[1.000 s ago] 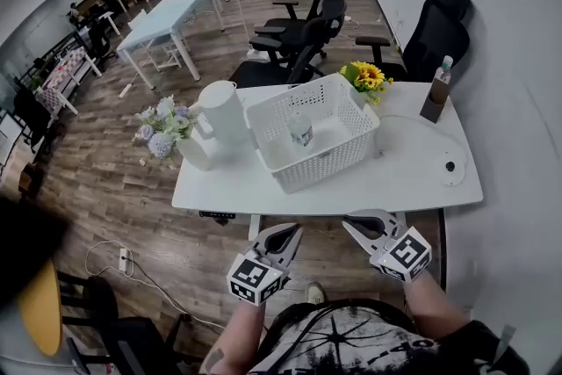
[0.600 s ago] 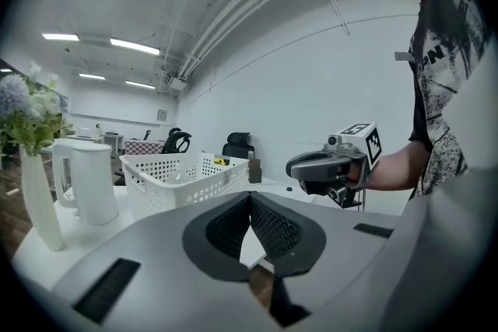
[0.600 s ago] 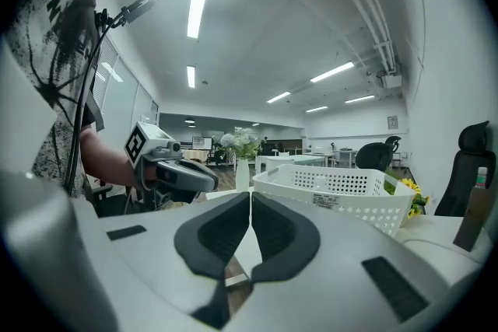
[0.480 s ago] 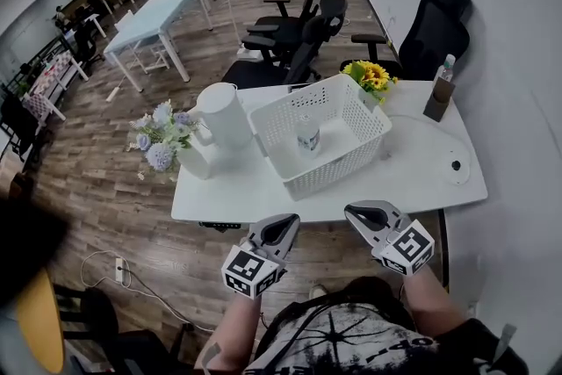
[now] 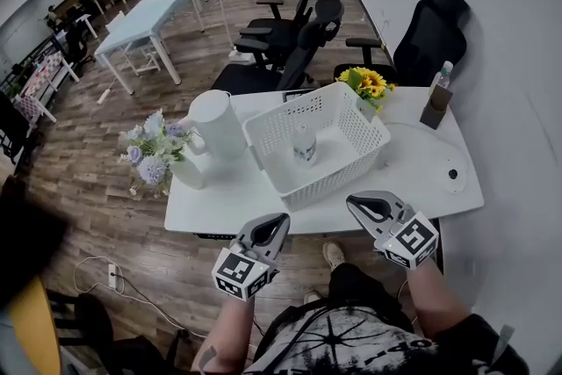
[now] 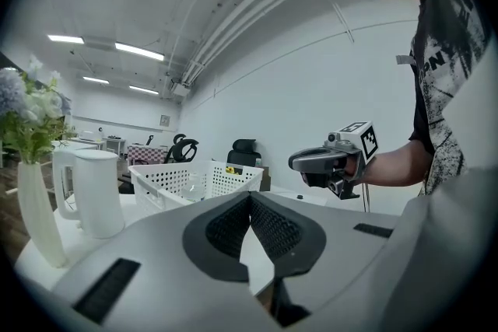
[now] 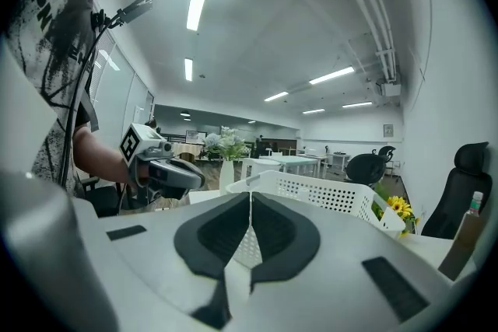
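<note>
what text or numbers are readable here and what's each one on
"PN": large letters on the person's shirt; the rest of the print is cut off.
Label on the bottle in the basket: too small to read.
Yellow sticker on the basket: too small to read.
Left gripper and right gripper: square black-and-white marker patterns only, no words.

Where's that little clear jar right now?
In the head view the jar stands inside the white basket, mid-table, between the white jug at left and the sunflowers at right.
</note>
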`<state>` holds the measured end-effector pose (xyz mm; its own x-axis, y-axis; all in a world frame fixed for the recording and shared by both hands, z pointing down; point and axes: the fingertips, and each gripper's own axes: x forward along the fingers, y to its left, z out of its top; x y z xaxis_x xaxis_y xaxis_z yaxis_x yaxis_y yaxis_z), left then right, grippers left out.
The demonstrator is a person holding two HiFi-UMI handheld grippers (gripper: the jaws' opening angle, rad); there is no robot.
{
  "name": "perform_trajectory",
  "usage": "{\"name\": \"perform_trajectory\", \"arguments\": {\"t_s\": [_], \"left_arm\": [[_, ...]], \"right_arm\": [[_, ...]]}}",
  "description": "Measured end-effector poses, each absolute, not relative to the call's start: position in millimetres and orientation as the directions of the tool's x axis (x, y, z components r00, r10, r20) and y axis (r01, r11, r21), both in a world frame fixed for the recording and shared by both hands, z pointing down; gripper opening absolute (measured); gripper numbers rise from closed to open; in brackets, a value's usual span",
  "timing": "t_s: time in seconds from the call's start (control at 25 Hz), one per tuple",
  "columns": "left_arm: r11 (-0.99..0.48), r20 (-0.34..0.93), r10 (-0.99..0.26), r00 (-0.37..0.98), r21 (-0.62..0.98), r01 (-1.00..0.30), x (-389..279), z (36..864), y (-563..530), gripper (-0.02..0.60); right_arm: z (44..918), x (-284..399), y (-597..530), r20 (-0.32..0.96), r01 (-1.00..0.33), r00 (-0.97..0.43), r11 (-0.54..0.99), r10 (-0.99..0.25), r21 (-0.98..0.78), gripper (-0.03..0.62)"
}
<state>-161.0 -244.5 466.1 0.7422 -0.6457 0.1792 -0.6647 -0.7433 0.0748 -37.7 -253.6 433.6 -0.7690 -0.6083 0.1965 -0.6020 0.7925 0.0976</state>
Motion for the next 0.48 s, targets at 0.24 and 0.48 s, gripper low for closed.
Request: {"name": "perform_trajectory", "arguments": {"t_s": [0.24, 0.48], "left_arm": [[-0.721, 0.186, -0.668, 0.721, 0.079, -0.688, -168.7, 466.1, -271.9, 0.009], [-0.675, 0.175, -0.719, 0.673, 0.057, -0.736, -187.5, 459.3, -304.6, 0.009]], "right_arm": [[420.6, -42.9, -300.1, 0.209, -0.558, -0.795, 0.822, -0.569, 0.115, 0.023], [405.8, -53.4, -360.6, 0.269, -0.514, -0.812, 0.853, -0.519, 0.091, 0.025]]}}
